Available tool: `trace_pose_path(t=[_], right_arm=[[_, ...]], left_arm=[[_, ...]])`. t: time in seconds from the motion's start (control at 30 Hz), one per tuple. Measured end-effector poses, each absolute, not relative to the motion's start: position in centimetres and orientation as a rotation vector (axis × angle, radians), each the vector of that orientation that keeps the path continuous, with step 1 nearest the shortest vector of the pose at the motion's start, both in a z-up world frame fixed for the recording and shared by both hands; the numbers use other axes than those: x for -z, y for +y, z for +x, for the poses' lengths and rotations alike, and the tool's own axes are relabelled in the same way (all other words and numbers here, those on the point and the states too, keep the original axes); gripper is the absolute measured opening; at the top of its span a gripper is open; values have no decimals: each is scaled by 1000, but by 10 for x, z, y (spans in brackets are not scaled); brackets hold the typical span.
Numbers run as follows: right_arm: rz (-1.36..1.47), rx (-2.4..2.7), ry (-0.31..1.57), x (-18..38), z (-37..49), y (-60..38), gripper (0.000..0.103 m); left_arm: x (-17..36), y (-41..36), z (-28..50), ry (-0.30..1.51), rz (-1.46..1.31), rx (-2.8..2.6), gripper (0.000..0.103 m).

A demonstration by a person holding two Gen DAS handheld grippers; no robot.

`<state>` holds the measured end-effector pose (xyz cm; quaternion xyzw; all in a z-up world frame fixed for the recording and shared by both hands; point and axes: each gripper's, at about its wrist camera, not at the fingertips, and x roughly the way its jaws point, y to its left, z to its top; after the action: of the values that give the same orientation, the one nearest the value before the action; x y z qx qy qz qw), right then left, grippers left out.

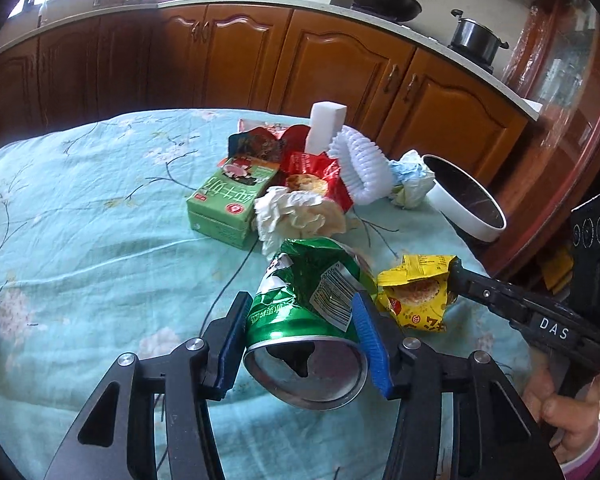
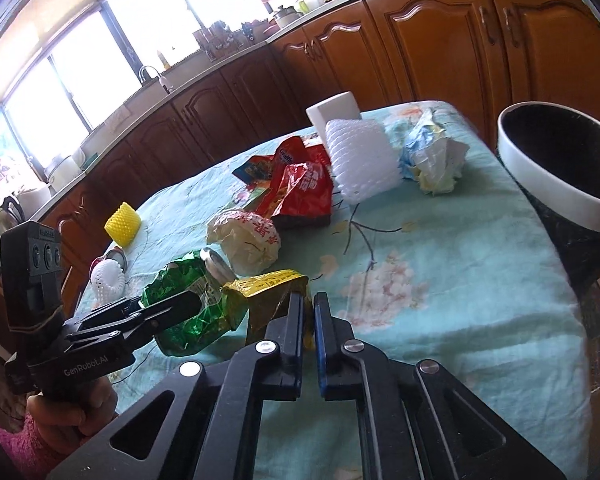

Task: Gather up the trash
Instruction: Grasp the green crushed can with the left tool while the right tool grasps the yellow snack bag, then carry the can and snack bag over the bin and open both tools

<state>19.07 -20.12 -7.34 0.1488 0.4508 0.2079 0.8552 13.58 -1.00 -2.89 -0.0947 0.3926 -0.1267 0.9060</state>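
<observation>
While most of the rubbish lies heaped on the pale blue flowered tablecloth (image 1: 80, 220) ahead of both claws, beside the white round bin (image 1: 466, 204) off to the right, collecting has barely begun: the left claw (image 1: 304, 320) clamps the crushed green drinks can (image 1: 300, 304), the right claw (image 2: 309, 308) pinches the crumpled yellow snack wrapper (image 2: 268, 300).

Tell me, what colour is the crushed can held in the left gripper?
Green, with a silver base; the crushed can shows best in the left wrist view.
</observation>
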Motion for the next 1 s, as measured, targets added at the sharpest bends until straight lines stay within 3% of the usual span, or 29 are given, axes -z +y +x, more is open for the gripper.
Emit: trace_pose_path(t=[1.0], right_arm=[[430,-156,789,37,200,-362,4]], left_arm=[[1,-147,208,742,-20,465,50]])
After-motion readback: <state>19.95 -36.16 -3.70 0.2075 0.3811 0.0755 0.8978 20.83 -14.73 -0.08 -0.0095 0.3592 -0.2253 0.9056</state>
